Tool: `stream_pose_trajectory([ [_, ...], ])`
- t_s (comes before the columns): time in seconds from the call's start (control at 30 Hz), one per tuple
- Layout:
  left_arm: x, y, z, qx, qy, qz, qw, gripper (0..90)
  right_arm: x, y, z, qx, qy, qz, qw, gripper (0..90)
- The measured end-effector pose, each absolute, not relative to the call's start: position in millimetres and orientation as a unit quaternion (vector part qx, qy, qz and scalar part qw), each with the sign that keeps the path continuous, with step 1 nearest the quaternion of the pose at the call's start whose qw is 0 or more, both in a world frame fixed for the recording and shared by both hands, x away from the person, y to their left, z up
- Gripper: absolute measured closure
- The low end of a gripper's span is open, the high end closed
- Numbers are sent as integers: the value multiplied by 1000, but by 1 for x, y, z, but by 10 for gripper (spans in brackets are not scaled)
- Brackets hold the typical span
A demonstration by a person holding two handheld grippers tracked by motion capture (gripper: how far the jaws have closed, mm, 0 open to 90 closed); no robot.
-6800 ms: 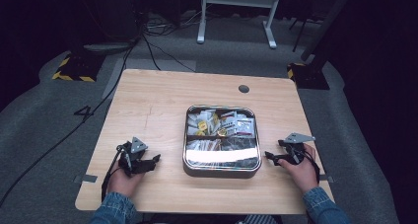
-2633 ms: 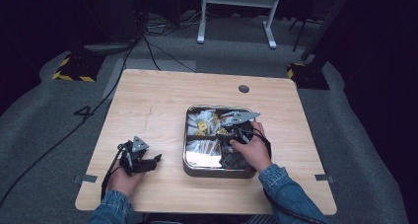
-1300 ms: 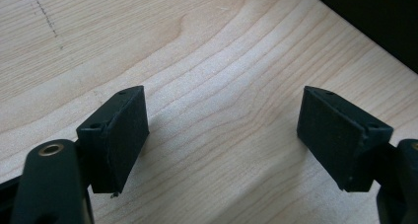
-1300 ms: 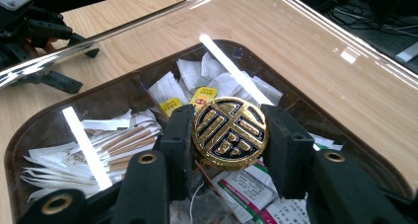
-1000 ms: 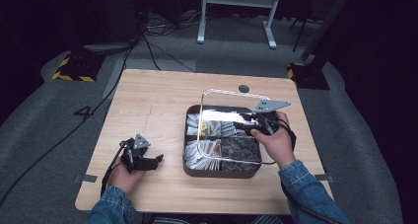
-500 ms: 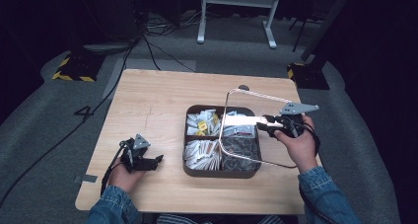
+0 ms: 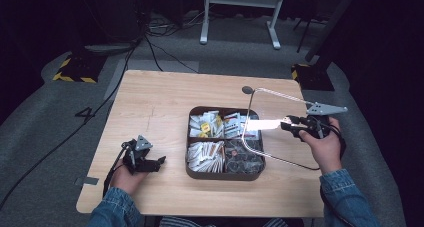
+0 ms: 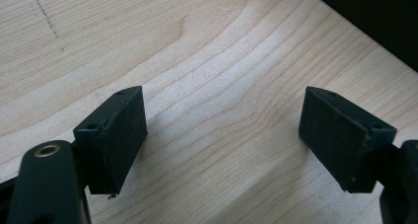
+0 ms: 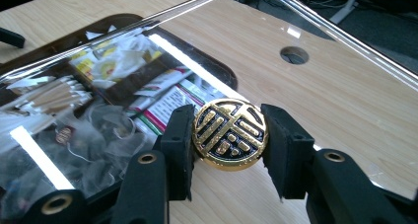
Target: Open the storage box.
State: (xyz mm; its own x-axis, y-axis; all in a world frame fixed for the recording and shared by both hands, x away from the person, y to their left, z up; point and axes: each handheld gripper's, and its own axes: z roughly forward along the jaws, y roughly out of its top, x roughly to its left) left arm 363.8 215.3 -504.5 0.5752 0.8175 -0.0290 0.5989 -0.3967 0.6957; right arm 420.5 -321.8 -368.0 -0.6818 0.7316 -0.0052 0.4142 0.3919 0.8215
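A dark square box [image 7: 225,176] with several compartments of sachets, sticks and tea bags stands open at the table's middle. Its clear lid [image 7: 265,123] hangs tilted over the box's right edge. My right gripper [image 7: 295,123] is shut on the lid's gold knob [image 9: 230,133], with one pad on each side of it. At the front left, my left gripper [image 7: 157,163] rests low over the bare wood. Its jaws have just been opening, and in the left gripper view the left gripper [image 8: 222,130] has nothing between its pads.
The wooden table [image 7: 160,102] has a round hole [image 7: 246,90] near its far edge, behind the lid. Bare wood lies left of the box and to its right under the lid. Cables and a white stand are on the floor beyond.
The right gripper has carried the lid to the right, from over the box's middle to past its right edge. The left hand has stayed in place.
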Motion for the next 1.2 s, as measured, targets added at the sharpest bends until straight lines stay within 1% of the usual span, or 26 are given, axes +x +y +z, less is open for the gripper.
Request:
stream_pose_trajectory([
  [0.67, 364, 215, -505, 817, 437, 163, 340, 189, 428, -376, -382, 390, 813, 387, 194, 589],
  [0.97, 364, 215, -505, 816, 438, 163, 339, 189, 435, -395, -403, 400, 817, 372, 186, 589],
  [1.2, 364, 215, -505, 816, 438, 164, 339, 189, 440, -400, -416, 396, 825, 360, 184, 588],
])
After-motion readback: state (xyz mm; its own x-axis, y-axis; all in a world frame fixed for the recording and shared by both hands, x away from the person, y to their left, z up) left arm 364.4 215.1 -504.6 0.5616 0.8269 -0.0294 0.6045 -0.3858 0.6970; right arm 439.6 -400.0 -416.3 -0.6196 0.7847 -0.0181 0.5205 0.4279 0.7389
